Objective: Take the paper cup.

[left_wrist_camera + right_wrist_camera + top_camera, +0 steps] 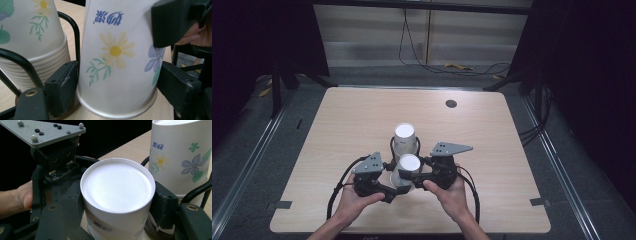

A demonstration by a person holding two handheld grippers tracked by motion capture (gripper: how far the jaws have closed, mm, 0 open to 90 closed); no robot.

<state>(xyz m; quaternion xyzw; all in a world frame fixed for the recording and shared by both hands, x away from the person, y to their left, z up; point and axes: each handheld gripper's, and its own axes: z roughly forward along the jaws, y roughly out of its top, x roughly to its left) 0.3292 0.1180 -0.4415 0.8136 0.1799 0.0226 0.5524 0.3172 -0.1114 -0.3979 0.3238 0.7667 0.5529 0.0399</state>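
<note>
Cup [406,172] between both hand-held grippers' pads

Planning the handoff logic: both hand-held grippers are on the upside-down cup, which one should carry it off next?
Right, probably. The right hand-held gripper clamps the cup high, just under its upturned base, a good hold for lifting. The left hand-held gripper grips low by the rim, close against the stack of cups.

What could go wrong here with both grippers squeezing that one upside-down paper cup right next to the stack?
1. Both the left gripper and the right gripper clamp the thin upside-down cup; opposed pulls could likely crush or tear its wall.
2. The stack of cups stands just behind, close to the jaws; a sideways move might topple it.
3. The cables trail near the cups and could snag.
</note>
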